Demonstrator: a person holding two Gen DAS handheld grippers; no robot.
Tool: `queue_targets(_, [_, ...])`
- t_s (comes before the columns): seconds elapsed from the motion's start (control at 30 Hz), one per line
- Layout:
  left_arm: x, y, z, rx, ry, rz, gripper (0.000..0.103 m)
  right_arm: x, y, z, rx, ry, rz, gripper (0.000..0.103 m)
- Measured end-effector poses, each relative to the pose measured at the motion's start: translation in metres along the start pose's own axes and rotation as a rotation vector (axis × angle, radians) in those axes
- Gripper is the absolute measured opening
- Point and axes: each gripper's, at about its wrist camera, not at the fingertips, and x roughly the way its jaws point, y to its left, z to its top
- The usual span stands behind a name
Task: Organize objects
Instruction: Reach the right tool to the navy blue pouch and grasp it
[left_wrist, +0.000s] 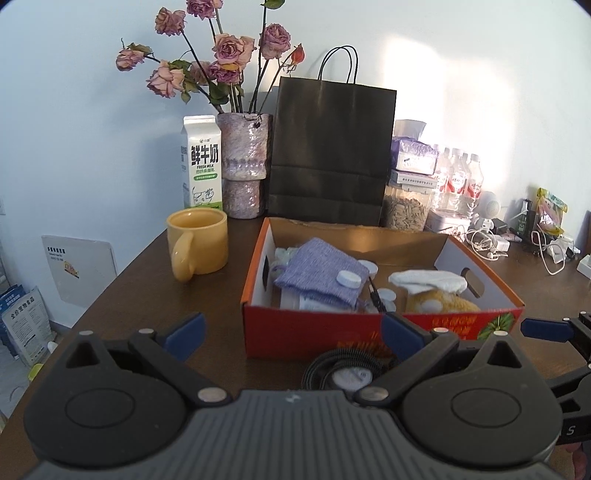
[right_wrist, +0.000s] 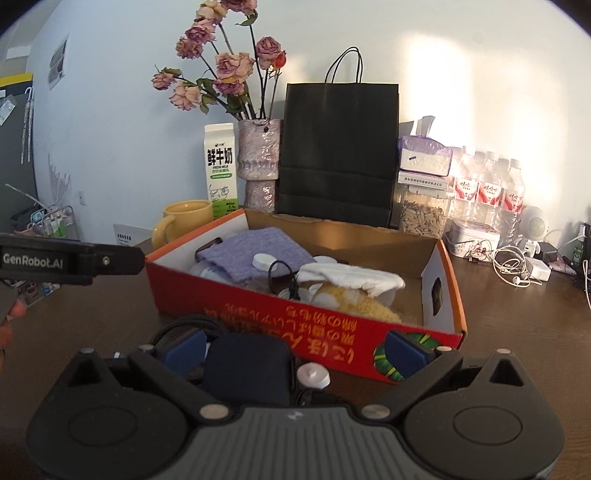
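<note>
Both tools are held wide and empty before the red box (right_wrist: 332, 332). A dark pouch (right_wrist: 246, 369) lies at the right tool (right_wrist: 295, 350)'s 11 o'clock; a square, centred grasp is advised. Left tool (left_wrist: 291, 332) idles.

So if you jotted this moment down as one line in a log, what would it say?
left gripper: open, empty | right gripper: open, over dark blue pouch | red box: part filled | white cap: on table
</note>
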Motion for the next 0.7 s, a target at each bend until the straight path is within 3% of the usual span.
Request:
queue_targets(0.47, [-0.025,0.006,-0.038,0.016,0.074,-0.041,0.103,-0.012,0.014,-0.035,-0.002,0.089,0.049,0.103])
queue_targets(0.7, [-0.031,0.011,-0.044,0.002,0.08,-0.032,0.103,-0.001,0.019,-0.035,-0.019,0.095,0.068,0.103])
